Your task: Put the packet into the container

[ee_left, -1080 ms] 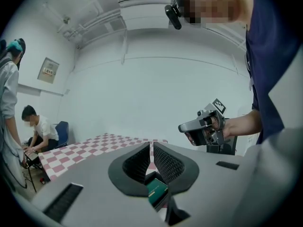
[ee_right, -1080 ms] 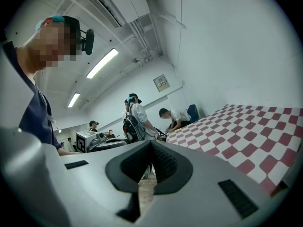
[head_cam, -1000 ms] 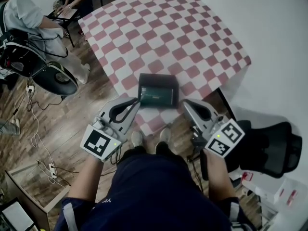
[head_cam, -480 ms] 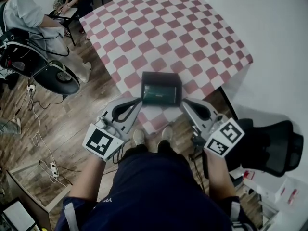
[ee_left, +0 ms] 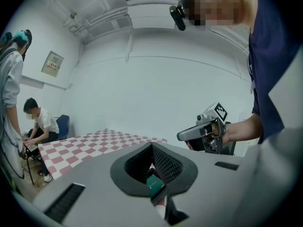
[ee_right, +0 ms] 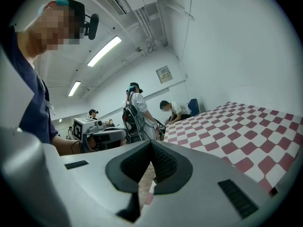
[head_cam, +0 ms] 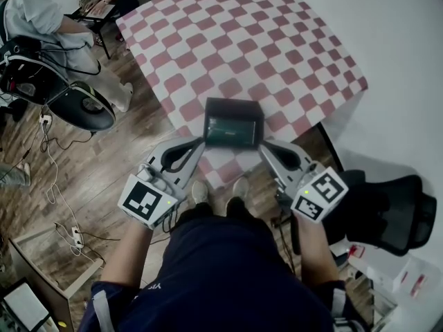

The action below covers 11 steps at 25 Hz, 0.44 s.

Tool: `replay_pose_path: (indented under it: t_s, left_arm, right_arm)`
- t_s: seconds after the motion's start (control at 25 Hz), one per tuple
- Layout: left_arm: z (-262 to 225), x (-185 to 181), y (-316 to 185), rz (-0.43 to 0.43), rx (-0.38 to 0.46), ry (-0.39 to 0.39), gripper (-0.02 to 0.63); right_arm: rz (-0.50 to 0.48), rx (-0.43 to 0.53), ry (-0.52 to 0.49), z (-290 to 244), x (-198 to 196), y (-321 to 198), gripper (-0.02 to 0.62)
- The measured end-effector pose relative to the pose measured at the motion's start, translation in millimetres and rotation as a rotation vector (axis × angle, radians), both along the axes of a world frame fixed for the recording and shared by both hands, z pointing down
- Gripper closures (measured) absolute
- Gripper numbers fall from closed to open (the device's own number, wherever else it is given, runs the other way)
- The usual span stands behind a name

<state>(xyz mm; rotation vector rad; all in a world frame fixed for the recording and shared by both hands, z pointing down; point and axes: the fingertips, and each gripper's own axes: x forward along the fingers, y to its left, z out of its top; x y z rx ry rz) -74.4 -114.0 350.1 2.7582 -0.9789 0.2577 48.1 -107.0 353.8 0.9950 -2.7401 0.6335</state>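
Fingers closed and empty on left gripper (head_cam: 201,142) and right gripper (head_cam: 262,146), you could nudge the container (head_cam: 232,103) off the counter (head_cam: 249,40) edge.

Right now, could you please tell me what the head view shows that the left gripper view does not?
Only the head view shows the whole dark container at the table's edge, the wearer's shoes and floor cables. Only the left gripper view shows the air conditioner and its own shut jaws up close. Both show the checkered tablecloth, the right gripper and bystanders.
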Motion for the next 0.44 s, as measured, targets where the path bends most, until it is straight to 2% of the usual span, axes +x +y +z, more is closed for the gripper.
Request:
replay_pose_path:
  t_s: [0.44]
  left_arm:
    - [7.5, 0.3, -4.4, -0.018, -0.012, -0.015, 0.581]
  right_arm:
    - [-0.023, -0.02, 0.01, 9.9, 0.2, -4.9, 0.58]
